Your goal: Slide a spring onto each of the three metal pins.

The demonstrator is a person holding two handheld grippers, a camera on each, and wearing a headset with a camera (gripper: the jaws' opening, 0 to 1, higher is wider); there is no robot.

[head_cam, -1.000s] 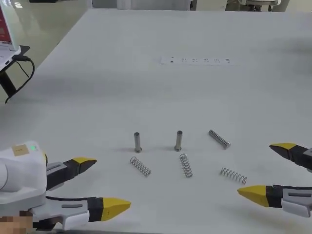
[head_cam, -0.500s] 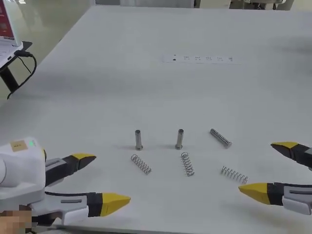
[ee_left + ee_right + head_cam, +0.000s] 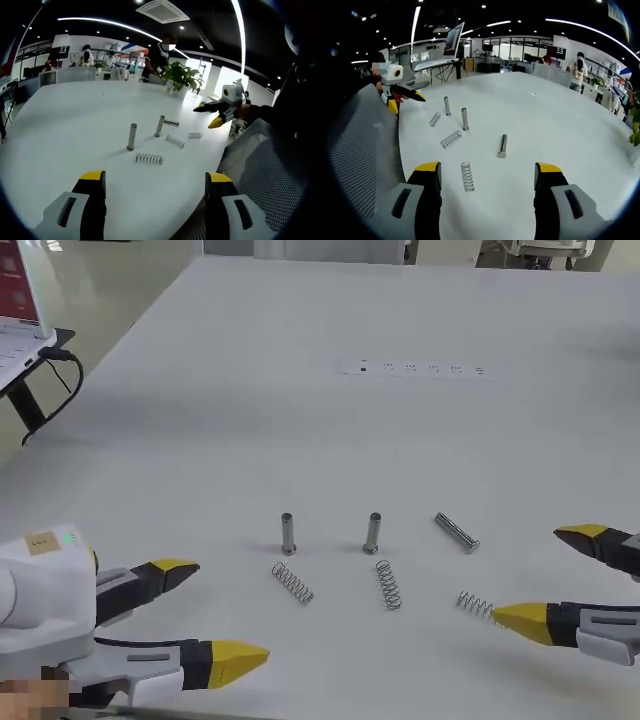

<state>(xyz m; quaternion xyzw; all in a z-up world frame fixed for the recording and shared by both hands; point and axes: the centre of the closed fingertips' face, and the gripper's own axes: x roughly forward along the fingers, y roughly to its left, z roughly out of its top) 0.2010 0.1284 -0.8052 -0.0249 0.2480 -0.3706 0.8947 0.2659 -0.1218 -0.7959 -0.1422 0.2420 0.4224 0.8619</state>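
Fingers [image 3: 235, 658] on the left gripper [image 3: 214, 612] are spread wide with nothing between them, hovering low over the near-left part of the bench [image 3: 300, 420]. On the other side the right gripper [image 3: 541, 575] is spread just as wide and is empty too. Its near yellow tip overlaps the end of the right spring [image 3: 470, 603] in the head view. Touching or not, I cannot tell. In the right gripper view that spring [image 3: 467, 176] lies flat on the bench between the two fingers, closer to the one on that view's left.

Now the line-up. The left pin [image 3: 288, 533] stands upright and the middle pin [image 3: 373, 532] stands upright beside it. The right pin [image 3: 456, 531] lies on its side, angled. In front of the upright pair are the left spring [image 3: 292, 582] and the middle spring [image 3: 388, 584], both loose on the bench, near their pins but apart from them. All three pins are bare.

In the left gripper view the left spring [image 3: 149, 158] is the nearest thing ahead of the parted fingers, with the left pin [image 3: 131, 136] just behind it. The right gripper [image 3: 206, 116] hangs in the air off to the right.
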